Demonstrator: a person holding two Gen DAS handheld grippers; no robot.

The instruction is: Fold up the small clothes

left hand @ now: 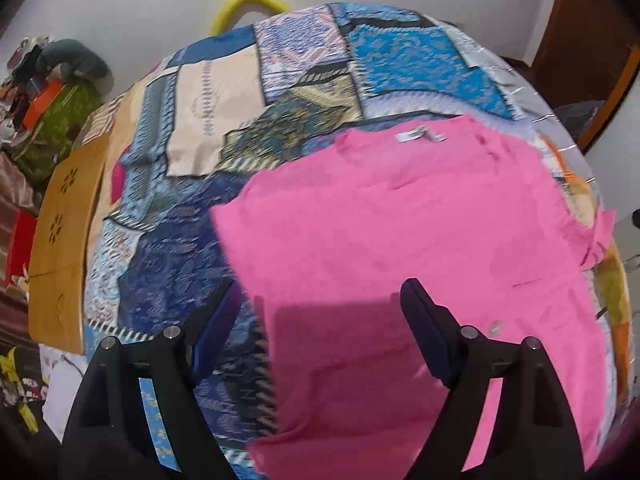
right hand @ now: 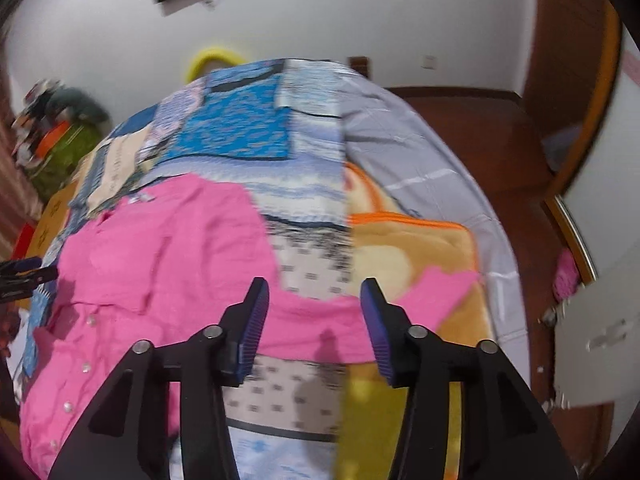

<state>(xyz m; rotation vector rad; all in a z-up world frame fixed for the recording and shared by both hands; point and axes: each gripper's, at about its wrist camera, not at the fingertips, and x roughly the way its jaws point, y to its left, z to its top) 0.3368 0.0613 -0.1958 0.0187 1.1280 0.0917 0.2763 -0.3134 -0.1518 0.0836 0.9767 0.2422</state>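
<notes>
A bright pink buttoned cotton shirt [left hand: 400, 248] lies spread on a bed covered by a blue-and-cream patchwork printed bedspread [left hand: 192, 128], its white neck label [left hand: 416, 135] toward the far end and a row of small pale buttons [right hand: 76, 380] running down the near edge as the right wrist view shows it. One sleeve [right hand: 436, 292] stretches sideways across an orange-and-yellow fleece blanket [right hand: 420, 240] on the right side of the bed. The left gripper [left hand: 320, 304] hovers above the shirt's left edge with its jaws wide apart, one finger over the bedspread and the other over pink cloth, holding nothing. The right gripper [right hand: 314, 304] is likewise spread and empty, poised over the sleeve where it leaves the body. The step in hand looks like taking hold of the outstretched sleeve to fold it inward, and the fold seems barely begun. To do it well, the right gripper should come down low enough to pinch only the sleeve layer near its cuff or outer seam, without catching the blanket beneath, then carry it flat across the body so no crease bunches at the shoulder. The left gripper would do best to pin or hold the opposite edge so the light cloth does not drag. Both views are blurred, so the exact heights are hard to judge.
</notes>
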